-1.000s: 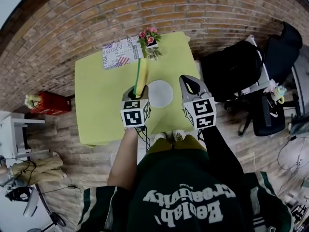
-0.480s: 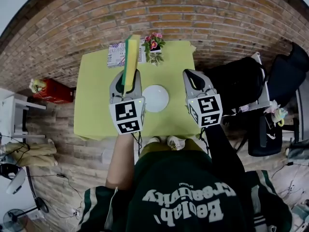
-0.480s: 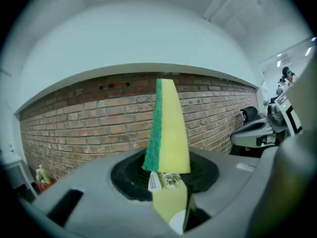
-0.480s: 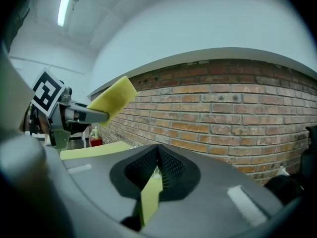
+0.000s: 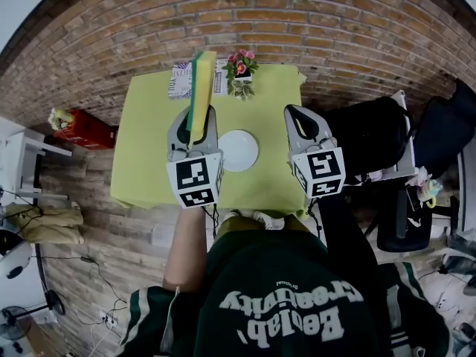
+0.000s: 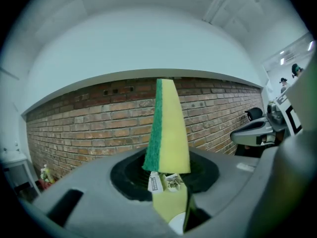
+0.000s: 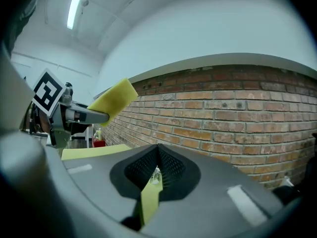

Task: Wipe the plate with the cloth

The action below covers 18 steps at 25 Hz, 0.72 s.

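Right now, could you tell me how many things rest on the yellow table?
3: a white plate in the middle, a flower pot at the far edge, a printed paper left of it, partly behind the sponge; more may be hidden.

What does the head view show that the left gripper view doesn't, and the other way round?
Only the head view shows the whole round white plate on the yellow-green tablecloth and the person's dark green shirt. Only the left gripper view shows the white plaster above the brick wall. Both show that wall and the yellow sponge with a green side, clamped in the left gripper.
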Each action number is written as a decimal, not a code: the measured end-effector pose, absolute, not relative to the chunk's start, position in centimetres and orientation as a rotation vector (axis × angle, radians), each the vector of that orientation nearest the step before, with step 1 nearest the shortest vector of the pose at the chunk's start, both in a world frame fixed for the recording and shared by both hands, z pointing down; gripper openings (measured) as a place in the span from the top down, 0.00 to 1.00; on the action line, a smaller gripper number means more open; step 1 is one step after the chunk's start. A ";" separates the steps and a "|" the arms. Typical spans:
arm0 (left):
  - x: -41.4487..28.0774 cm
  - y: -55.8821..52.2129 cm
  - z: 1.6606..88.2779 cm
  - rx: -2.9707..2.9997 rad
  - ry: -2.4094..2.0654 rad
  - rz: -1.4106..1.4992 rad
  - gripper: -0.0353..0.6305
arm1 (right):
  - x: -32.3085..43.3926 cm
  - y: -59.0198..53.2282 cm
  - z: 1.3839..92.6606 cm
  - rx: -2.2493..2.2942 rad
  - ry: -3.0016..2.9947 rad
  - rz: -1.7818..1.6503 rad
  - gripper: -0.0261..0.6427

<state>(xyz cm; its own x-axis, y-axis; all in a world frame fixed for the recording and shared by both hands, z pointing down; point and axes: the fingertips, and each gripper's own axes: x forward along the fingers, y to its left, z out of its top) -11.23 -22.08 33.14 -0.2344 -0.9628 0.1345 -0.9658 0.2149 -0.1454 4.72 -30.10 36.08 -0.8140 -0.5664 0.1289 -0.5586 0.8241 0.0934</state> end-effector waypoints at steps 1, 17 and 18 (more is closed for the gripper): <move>-11.2 -22.1 33.2 1.932 -2.438 0.312 0.74 | 4.7 -30.1 36.1 0.882 -2.859 -0.073 0.94; -11.6 -21.3 31.9 1.957 -2.464 0.323 0.74 | 3.7 -29.8 35.7 0.863 -2.881 -0.065 0.94; -11.7 -21.2 31.8 1.957 -2.468 0.322 0.74 | 3.6 -29.7 35.7 0.863 -2.882 -0.065 0.94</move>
